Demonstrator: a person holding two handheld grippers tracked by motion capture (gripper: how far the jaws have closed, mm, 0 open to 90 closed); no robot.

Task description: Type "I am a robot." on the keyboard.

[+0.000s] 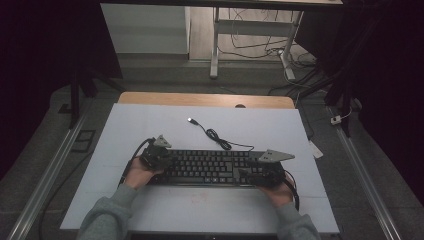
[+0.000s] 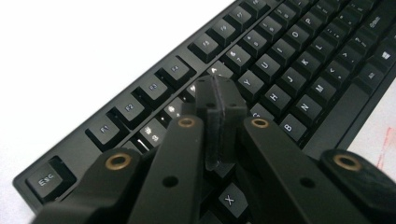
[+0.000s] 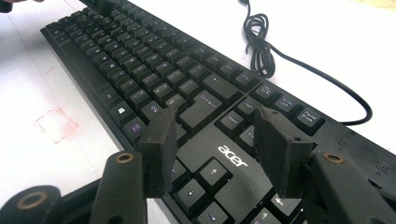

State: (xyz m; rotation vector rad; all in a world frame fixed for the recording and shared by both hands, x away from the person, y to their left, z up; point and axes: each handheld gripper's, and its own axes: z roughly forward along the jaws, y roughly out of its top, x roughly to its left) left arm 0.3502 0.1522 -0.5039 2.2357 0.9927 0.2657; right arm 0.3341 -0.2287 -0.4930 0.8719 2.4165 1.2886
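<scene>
A black Acer keyboard (image 1: 207,167) lies across the middle of the white mat (image 1: 150,125). Its cable (image 1: 220,140) curls away to a USB plug (image 1: 191,120) lying loose on the mat. My left gripper (image 1: 159,156) is over the keyboard's left end. In the left gripper view the gripper (image 2: 219,100) is shut, pads pressed together, tips low over the number and letter keys (image 2: 261,70). My right gripper (image 1: 252,175) is over the right end. It stands open (image 3: 212,135), straddling the Acer logo (image 3: 232,156) above the arrow keys, holding nothing.
A faint red square mark (image 3: 56,123) sits on the mat in front of the keyboard. The wooden table edge (image 1: 205,99) shows behind the mat. Beyond it are desk legs (image 1: 215,45) and floor cables. Metal rails (image 1: 45,180) run along both sides.
</scene>
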